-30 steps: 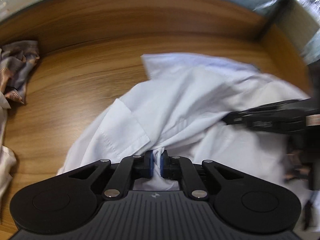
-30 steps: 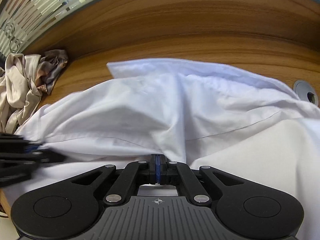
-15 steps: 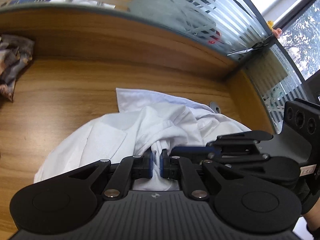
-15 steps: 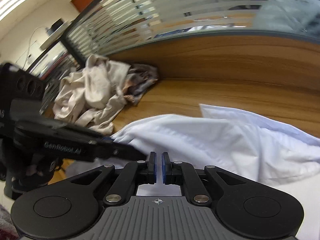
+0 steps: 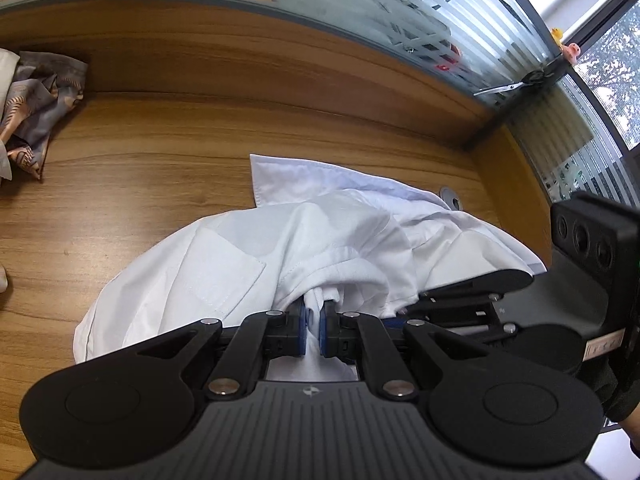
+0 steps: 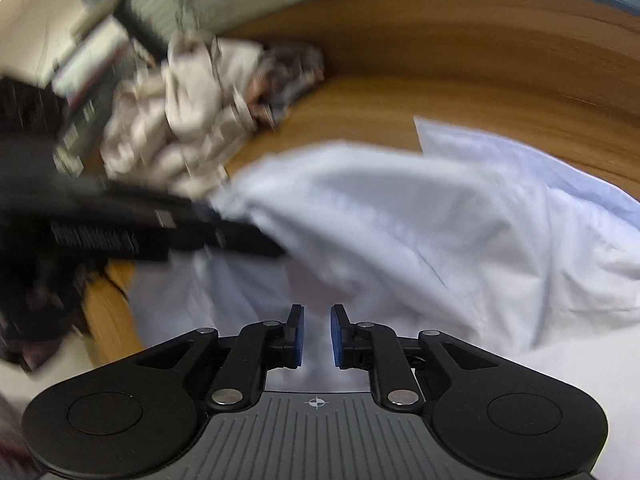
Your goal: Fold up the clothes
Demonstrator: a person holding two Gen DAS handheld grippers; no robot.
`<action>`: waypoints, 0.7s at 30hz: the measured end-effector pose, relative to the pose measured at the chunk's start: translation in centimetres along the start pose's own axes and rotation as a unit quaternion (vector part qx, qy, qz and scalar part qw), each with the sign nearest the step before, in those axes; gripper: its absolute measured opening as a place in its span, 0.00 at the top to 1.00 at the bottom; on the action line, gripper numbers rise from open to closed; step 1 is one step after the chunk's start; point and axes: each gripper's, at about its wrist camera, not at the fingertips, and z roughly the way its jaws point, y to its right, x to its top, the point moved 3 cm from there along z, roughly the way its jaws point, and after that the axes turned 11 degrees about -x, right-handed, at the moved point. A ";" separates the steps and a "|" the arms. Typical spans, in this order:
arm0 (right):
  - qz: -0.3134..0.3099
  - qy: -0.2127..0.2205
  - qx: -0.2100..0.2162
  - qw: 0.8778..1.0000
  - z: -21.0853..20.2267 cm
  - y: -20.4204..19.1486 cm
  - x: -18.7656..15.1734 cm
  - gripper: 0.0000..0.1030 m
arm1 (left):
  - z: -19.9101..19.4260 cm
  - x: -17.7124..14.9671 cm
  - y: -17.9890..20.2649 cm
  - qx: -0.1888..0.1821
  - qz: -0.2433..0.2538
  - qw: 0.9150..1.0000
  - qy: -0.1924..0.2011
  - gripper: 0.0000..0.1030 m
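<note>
White cotton shirt (image 5: 320, 240) lies heaped low in the frame on the wooden worktop (image 5: 160, 152), light and floppy; best taken by a hem or seam. Left hand-held gripper (image 5: 313, 334) pinches a bunched fold. Right hand-held gripper (image 6: 317, 338) has just been opening, nothing gripped.

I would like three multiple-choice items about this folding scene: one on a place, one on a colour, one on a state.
1. Where does the patterned cloth lie?
A. far left of the desk
B. on the white shirt
C. in the right tool

2. What colour is the shirt being folded?
A. beige
B. white
C. grey

3. What is the state of the left tool?
A. open, empty
B. shut on the shirt
C. out of view

Key: 1 A, it sits crumpled at the desk's left edge. 2 B, its fabric is plain white. 3 B, white fabric is pinched between its blue pads.
</note>
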 end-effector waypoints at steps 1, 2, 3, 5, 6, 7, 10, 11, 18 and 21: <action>0.004 0.006 0.002 1.000 0.2 -0.1 0.3 0.83 | 0.0 0.1 0.0 0.000 0.000 1.000 0.000 0.94; 0.009 0.006 -0.001 1.000 0.7 -0.1 0.6 0.83 | 0.0 0.1 0.0 0.000 0.001 1.000 0.000 0.94; 0.016 0.003 -0.012 1.000 1.2 0.3 0.7 0.84 | 0.0 0.1 -0.1 0.001 0.001 1.000 0.001 0.94; 0.031 -0.002 -0.062 0.998 2.3 1.2 0.7 0.90 | 0.0 0.2 -0.1 0.004 0.003 1.000 -0.001 0.94; 0.035 0.000 -0.085 0.996 2.6 1.5 0.8 0.91 | 0.1 0.1 -0.1 0.005 0.004 1.000 -0.001 0.94; 0.037 0.001 -0.104 0.994 2.9 1.7 1.0 0.91 | 0.2 0.1 -0.1 0.006 0.003 1.000 -0.002 0.94; 0.045 -0.010 -0.100 0.994 2.8 1.9 0.5 0.86 | 0.5 0.1 -0.3 0.005 -0.002 1.000 -0.003 0.94; 0.049 -0.015 -0.088 0.995 2.7 1.9 0.1 0.77 | 0.6 0.1 -0.4 0.005 -0.003 1.000 -0.004 0.94; 0.116 -0.025 -0.021 0.993 2.1 1.8 -1.6 0.69 | 0.9 0.1 -1.0 0.008 -0.009 1.000 -0.011 0.94; 0.163 -0.025 -0.002 0.986 2.4 2.5 -1.7 0.69 | 0.9 0.1 -1.0 0.007 -0.011 1.000 -0.013 0.94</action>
